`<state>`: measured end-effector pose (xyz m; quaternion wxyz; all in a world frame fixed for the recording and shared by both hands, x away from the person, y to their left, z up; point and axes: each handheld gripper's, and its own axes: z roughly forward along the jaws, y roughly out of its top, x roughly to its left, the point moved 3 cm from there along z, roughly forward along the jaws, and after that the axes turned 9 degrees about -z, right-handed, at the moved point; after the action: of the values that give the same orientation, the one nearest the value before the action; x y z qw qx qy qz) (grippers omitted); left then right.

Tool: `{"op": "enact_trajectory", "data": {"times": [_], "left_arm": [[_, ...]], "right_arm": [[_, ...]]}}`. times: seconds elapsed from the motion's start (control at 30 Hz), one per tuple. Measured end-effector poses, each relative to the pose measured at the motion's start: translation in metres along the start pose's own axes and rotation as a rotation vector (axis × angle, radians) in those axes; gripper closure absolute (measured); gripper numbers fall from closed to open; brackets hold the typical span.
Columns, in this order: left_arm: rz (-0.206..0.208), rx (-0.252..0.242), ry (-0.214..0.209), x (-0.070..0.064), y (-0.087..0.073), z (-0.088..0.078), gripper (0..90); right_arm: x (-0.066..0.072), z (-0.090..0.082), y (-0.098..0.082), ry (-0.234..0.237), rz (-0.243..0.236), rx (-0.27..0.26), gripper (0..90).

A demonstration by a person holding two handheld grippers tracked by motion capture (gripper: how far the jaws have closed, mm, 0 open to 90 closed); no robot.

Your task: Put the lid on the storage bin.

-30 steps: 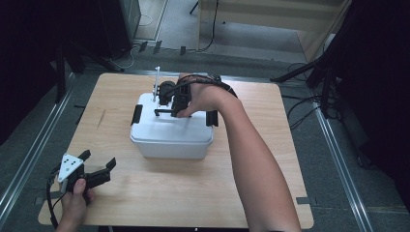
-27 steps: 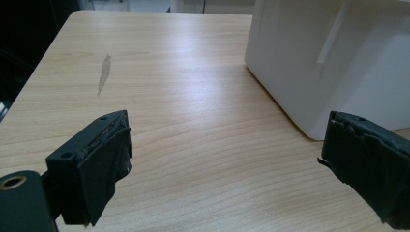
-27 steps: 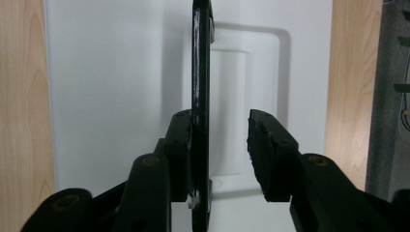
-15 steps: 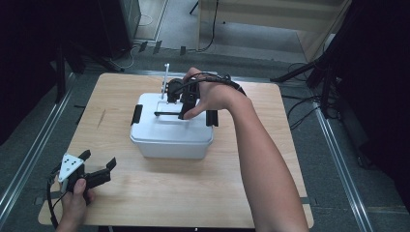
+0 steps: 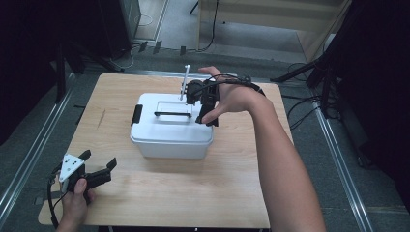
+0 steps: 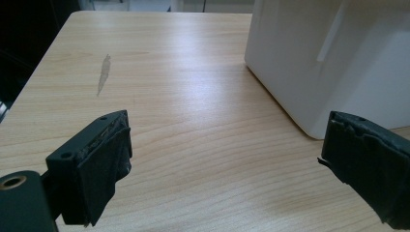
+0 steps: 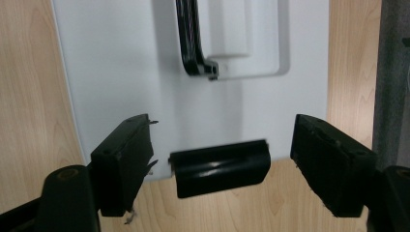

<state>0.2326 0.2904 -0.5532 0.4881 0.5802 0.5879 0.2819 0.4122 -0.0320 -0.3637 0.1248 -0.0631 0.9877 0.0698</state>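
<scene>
A white lidded box (image 5: 169, 133) with a black handle (image 5: 171, 114) sits mid-table. My right gripper (image 5: 207, 113) hangs over its right end, pointing down. In the right gripper view, the right gripper (image 7: 220, 140) has just been opening its jaws. The black end latch (image 7: 220, 166) lies between them with a gap on each side. The handle (image 7: 191, 43) runs further up the lid. My left gripper (image 5: 99, 160) rests open at the table's front left. The left gripper (image 6: 229, 140) faces the box's wall (image 6: 329, 58) with nothing between its pads.
A second black latch (image 5: 137, 114) sits on the box's left end. Bare wooden table (image 5: 169, 193) spreads in front of the box, with a pale smear (image 6: 103, 72) on its left part. Metal rails (image 5: 29, 159) and cables run along the floor beside the table.
The right hand has slid from over the lid's handle to the box's right end, and its jaws have spread apart. The left gripper has stayed put.
</scene>
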Motion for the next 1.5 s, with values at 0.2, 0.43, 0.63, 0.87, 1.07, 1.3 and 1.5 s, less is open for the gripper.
{"op": "enact_trajectory", "data": {"times": [0.2, 0.43, 0.63, 0.87, 1.07, 1.3, 1.5], "left_arm": [[0.002, 0.000, -0.002, 0.000, 0.000, 0.000, 4.5], [0.005, -0.001, -0.001, 0.000, 0.000, 0.000, 4.6], [0.005, -0.003, 0.002, -0.001, 0.000, 0.001, 4.5], [0.009, -0.001, 0.006, -0.001, 0.000, 0.001, 4.5], [0.015, 0.002, 0.008, -0.002, -0.001, 0.001, 4.5], [0.016, 0.002, 0.010, -0.002, -0.001, 0.001, 4.5], [0.017, 0.003, 0.011, -0.003, -0.001, 0.002, 4.5]], "right_arm": [[0.002, -0.001, -0.019, -0.005, 0.024, 0.007, 15.8], [0.006, -0.003, -0.040, -0.019, 0.061, 0.015, 1.8], [0.010, -0.004, -0.059, -0.041, 0.102, -0.006, 0.0], [0.018, -0.003, -0.087, -0.046, 0.150, -0.024, 0.0], [0.028, -0.002, -0.108, -0.066, 0.179, -0.037, 0.0], [0.038, -0.002, -0.128, -0.092, 0.217, -0.048, 0.0], [0.047, 0.001, -0.139, -0.114, 0.245, -0.067, 0.0]]}}
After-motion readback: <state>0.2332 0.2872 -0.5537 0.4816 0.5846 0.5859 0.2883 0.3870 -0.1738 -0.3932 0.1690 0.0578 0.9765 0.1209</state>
